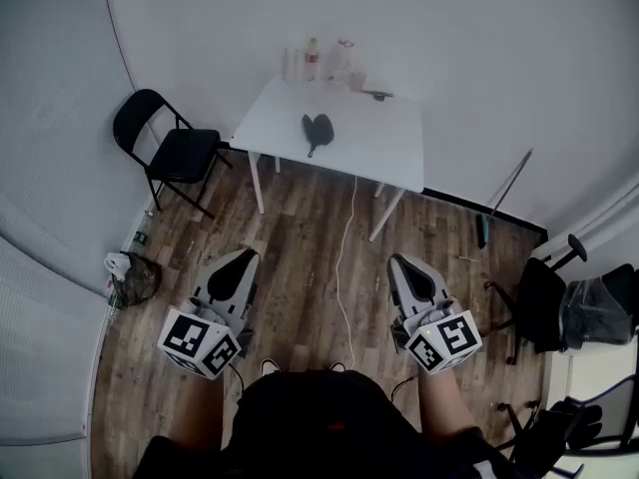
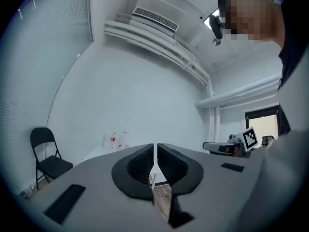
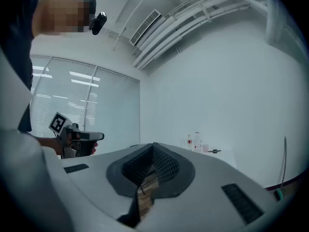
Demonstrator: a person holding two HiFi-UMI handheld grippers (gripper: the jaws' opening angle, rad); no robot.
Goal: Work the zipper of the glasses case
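Note:
A dark glasses case [image 1: 317,130] lies on the white table [image 1: 379,148] across the room, far from both grippers. I hold my left gripper [image 1: 246,256] level at the lower left of the head view, its jaws shut with nothing between them. My right gripper [image 1: 396,262] is level at the lower right, also shut and empty. In the left gripper view the left gripper [image 2: 155,149] has its ribbed pads together. The right gripper view shows the right gripper [image 3: 153,147] with its pads together too.
A black folding chair [image 1: 170,148] stands left of the table. Bottles and a cup [image 1: 319,63] sit at the table's back edge. A white cable [image 1: 346,257] runs across the wood floor. Office chairs [image 1: 559,307] are at the right, a bag [image 1: 132,277] on the left.

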